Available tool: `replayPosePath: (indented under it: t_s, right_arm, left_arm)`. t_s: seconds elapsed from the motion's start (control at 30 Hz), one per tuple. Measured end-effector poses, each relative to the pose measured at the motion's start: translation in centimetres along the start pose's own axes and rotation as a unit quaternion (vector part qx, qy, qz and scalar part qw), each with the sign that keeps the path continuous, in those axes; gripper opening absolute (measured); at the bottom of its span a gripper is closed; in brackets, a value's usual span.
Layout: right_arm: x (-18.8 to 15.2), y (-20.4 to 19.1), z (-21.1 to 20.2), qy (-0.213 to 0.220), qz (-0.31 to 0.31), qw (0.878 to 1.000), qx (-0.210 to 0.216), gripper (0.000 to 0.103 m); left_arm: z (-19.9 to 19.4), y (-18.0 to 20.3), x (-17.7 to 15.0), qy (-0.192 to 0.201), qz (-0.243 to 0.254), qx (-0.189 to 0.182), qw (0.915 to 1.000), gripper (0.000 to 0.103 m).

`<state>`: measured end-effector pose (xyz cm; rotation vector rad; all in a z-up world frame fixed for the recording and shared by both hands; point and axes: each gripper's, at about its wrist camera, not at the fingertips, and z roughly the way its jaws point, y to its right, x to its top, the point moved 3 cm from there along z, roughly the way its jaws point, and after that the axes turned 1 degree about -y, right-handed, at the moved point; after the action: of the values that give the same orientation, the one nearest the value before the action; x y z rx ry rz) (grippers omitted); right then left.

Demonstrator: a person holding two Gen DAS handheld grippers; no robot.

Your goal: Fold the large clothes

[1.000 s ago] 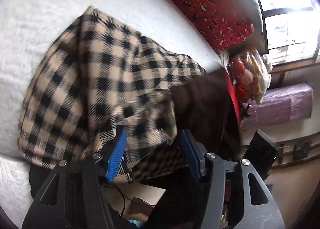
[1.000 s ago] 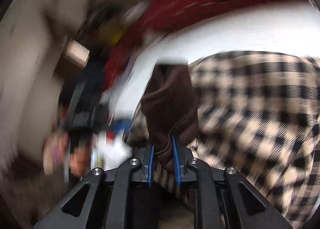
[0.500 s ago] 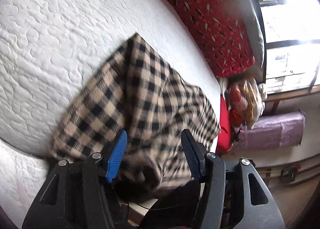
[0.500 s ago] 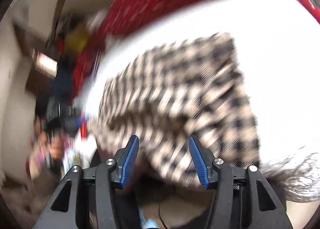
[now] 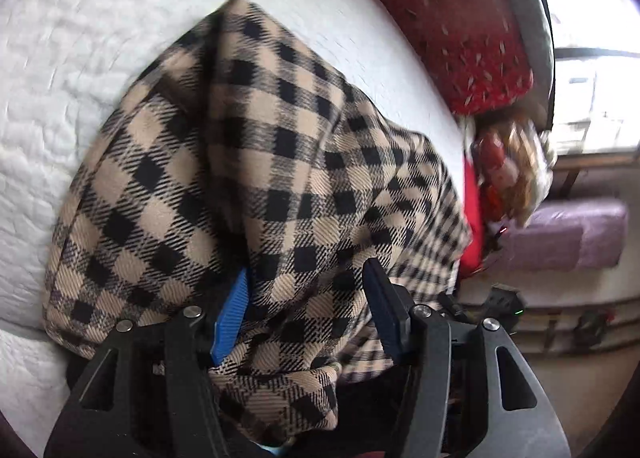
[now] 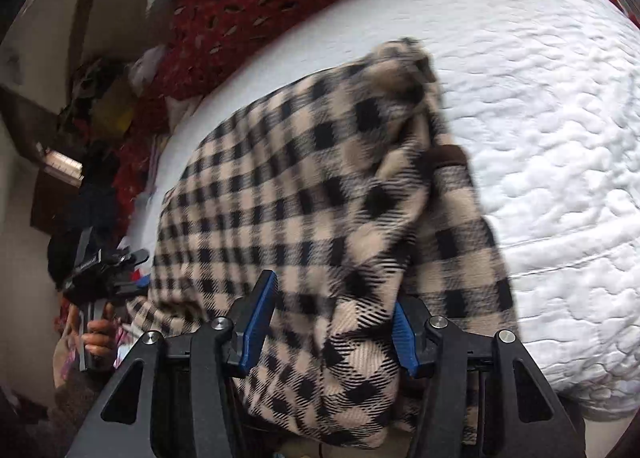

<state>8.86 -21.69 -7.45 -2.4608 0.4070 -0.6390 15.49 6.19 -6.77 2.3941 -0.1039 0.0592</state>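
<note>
A tan-and-black checked garment (image 5: 260,178) lies bunched on the white quilted bed (image 5: 80,38), its near edge hanging over the bed's side. My left gripper (image 5: 306,278) stands open, with a loose fold of the checked cloth lying between its blue pads and not pinched. In the right wrist view the same garment (image 6: 300,198) fills the middle, and a brown cuff (image 6: 448,156) peeks out near its top right. My right gripper (image 6: 334,294) is open too, and cloth drapes between and over its pads.
A red patterned cushion (image 5: 440,18) runs along the bed's far side. Past the bed's end are a stuffed toy (image 5: 512,170), a purple bundle (image 5: 580,234) and a bright window (image 5: 592,78). At the far left a hand (image 6: 98,338) holds a black device (image 6: 104,274).
My right gripper let go of the brown cuff and opened, then swung over the checked cloth. The garment settled onto the bed. My left gripper came closer, and cloth now lies between its pads.
</note>
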Motion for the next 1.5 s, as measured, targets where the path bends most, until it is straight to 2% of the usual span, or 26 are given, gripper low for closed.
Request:
replayPosePath:
  t_s: [0.03, 0.07, 0.1, 0.13, 0.27, 0.4, 0.43, 0.53, 0.6, 0.67, 0.7, 0.77, 0.87, 0.9, 0.93, 0.97, 1.03, 1.1, 1.13, 1.2, 1.23, 1.27, 1.3, 1.4, 1.43, 1.5]
  right_arm:
    - [-0.1, -0.4, 0.0, 0.0, -0.013, 1.0, -0.002, 0.053]
    - [-0.1, -0.6, 0.1, -0.003, -0.025, 1.0, -0.013, 0.041]
    - [-0.1, -0.9, 0.2, -0.007, -0.035, 0.999, -0.019, 0.027]
    - [0.1, -1.1, 0.1, -0.008, -0.043, 0.999, -0.02, 0.01]
    - [1.9, -2.9, -2.0, 0.021, -0.061, 0.998, 0.009, 0.008]
    - [6.1, -5.9, -5.1, 0.082, -0.077, 0.993, 0.042, 0.008]
    - [7.2, -6.4, -5.8, 0.099, -0.077, 0.991, 0.051, 0.008]
    - [9.4, -6.1, -5.9, 0.125, -0.059, 0.989, 0.061, 0.008]
    - [9.6, -4.1, -4.3, 0.115, -0.027, 0.992, 0.05, 0.008]
    - [9.1, -1.5, -2.2, 0.094, 0.005, 0.995, 0.02, 0.008]
    - [8.6, -0.1, -1.2, 0.081, 0.019, 0.997, 0.001, 0.008]
    - [7.4, 2.3, 0.3, 0.05, 0.044, 0.997, -0.032, 0.014]
    - [5.9, 3.1, -1.0, 0.062, 0.062, 0.996, -0.012, 0.022]
    - [5.3, 3.1, -1.8, 0.071, 0.067, 0.995, 0.009, 0.028]
    - [4.8, 3.1, -2.4, 0.075, 0.071, 0.994, 0.025, 0.043]
    - [4.4, 3.2, -3.0, 0.081, 0.075, 0.993, 0.039, 0.054]
    - [3.4, 2.9, -3.5, 0.085, 0.076, 0.991, 0.063, 0.056]
    - [2.4, 2.9, -3.1, 0.07, 0.068, 0.993, 0.065, 0.056]
    - [1.7, 3.2, -2.7, 0.061, 0.063, 0.995, 0.052, 0.057]
    - [1.1, 3.3, -1.7, 0.044, 0.054, 0.997, 0.028, 0.054]
    - [0.9, 3.2, -1.9, 0.041, 0.047, 0.998, 0.026, 0.043]
    - [0.7, 3.1, -2.4, 0.041, 0.036, 0.998, 0.026, 0.012]
    - [0.5, 2.4, -3.0, 0.044, 0.016, 0.999, 0.025, 0.006]
    - [0.5, 0.6, -5.7, 0.081, -0.019, 0.996, 0.034, 0.005]
    - [0.4, 0.7, -6.5, 0.09, -0.018, 0.995, 0.033, 0.005]
    - [-0.3, 2.0, -6.9, 0.092, -0.008, 0.996, 0.017, 0.005]
  left_arm:
    - [0.0, 0.6, -0.2, 0.009, 0.019, 0.016, 0.9996, 0.04]
    - [-0.1, 1.0, -0.3, 0.016, 0.03, 0.022, 0.9992, 0.007]
    - [-0.3, 1.3, -0.3, 0.019, 0.034, 0.021, 0.999, 0.002]
    - [-0.8, 1.6, -0.1, 0.027, 0.032, 0.01, 0.9991, 0.002]
    - [-5.1, 2.4, 2.2, 0.103, 0.031, -0.004, 0.9942, 0.002]
    - [-7.9, 4.1, 5.3, 0.148, 0.051, 0.021, 0.9874, 0.001]
    - [-8.1, 4.3, 5.9, 0.153, 0.054, 0.027, 0.9864, 0.001]
    - [-7.3, 4.2, 7.6, 0.169, 0.061, 0.081, 0.9803, 0.001]
    - [-6.0, 2.2, 8.5, 0.16, 0.046, 0.126, 0.9781, 0.001]
    - [-4.6, -0.6, 8.9, 0.128, 0.009, 0.136, 0.9824, 0.001]
    - [-4.3, -1.3, 8.9, 0.119, -0.006, 0.129, 0.9844, 0.001]
    - [-4.7, -2.5, 8.0, 0.11, -0.028, 0.072, 0.991, 0.001]
    - [-6.2, -1.9, 5.8, 0.107, -0.008, 0.007, 0.9942, 0.004]
    - [-6.4, -1.7, 5.2, 0.103, -0.001, -0.008, 0.9946, 0.011]
    - [-6.5, -1.4, 4.4, 0.097, 0.006, -0.026, 0.9949, 0.026]
    - [-6.4, -1.2, 3.3, 0.093, 0.012, -0.043, 0.9947, 0.05]
    - [-5.6, -0.7, 2.1, 0.093, 0.018, -0.04, 0.9947, 0.068]
    - [-3.4, -0.4, 1.4, 0.072, 0.022, -0.009, 0.9971, 0.068]
    - [-2.0, -0.9, 1.3, 0.054, 0.015, 0.002, 0.9984, 0.067]
    - [-0.6, -1.1, 0.9, 0.038, 0.004, 0.004, 0.9992, 0.049]
    - [-0.5, -0.7, 0.9, 0.039, 0.012, 0.008, 0.9991, 0.025]
    - [-0.8, -0.2, 0.8, 0.042, 0.022, 0.018, 0.9987, 0.015]
    - [-1.3, 0.1, 0.8, 0.049, 0.028, 0.023, 0.9981, 0.014]
    - [-2.4, 0.5, 0.9, 0.064, 0.033, 0.048, 0.9962, 0.011]
    - [-2.1, 0.7, 1.3, 0.067, 0.034, 0.067, 0.9949, 0.01]
    - [-1.3, -0.3, 1.2, 0.069, 0.034, 0.135, 0.9879, 0.008]
